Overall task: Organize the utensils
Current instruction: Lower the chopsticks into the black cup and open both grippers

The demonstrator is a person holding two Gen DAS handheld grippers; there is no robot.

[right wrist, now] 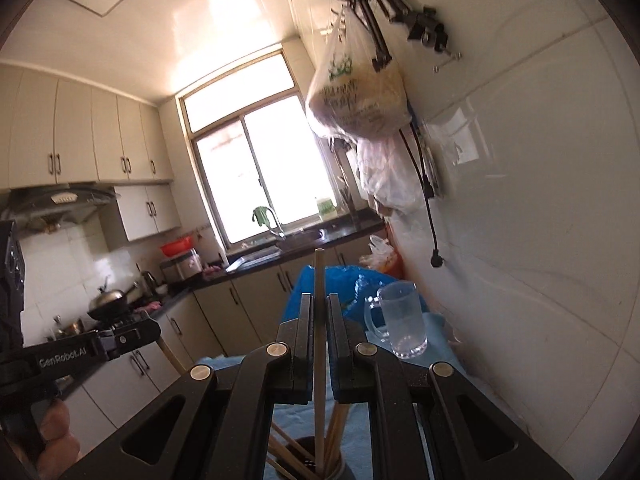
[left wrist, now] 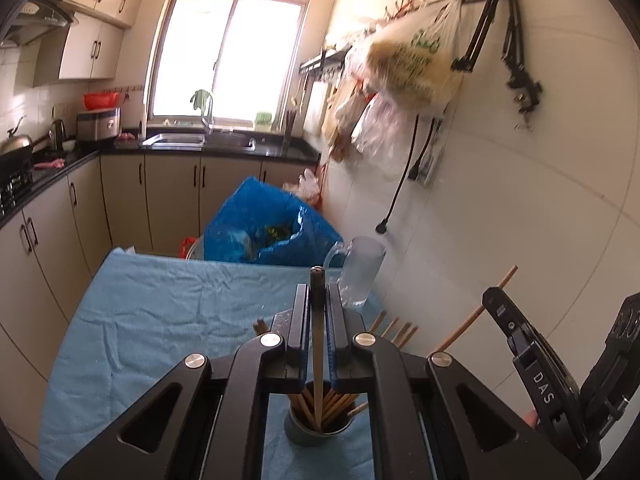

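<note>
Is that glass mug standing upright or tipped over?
Upright: the glass mug stands on its base on the blue cloth, mouth upward.

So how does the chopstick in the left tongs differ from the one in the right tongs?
The chopstick in the left tongs has a dark upper section ending in a blunt capped tip; the chopstick in the right tongs is plain pale wood all along. The left one's top pokes only slightly past its tongs, while the right one's sticks out further. Both stand roughly upright, clamped in shut tongs, with their lower ends in the grey holder among other chopsticks.
</note>
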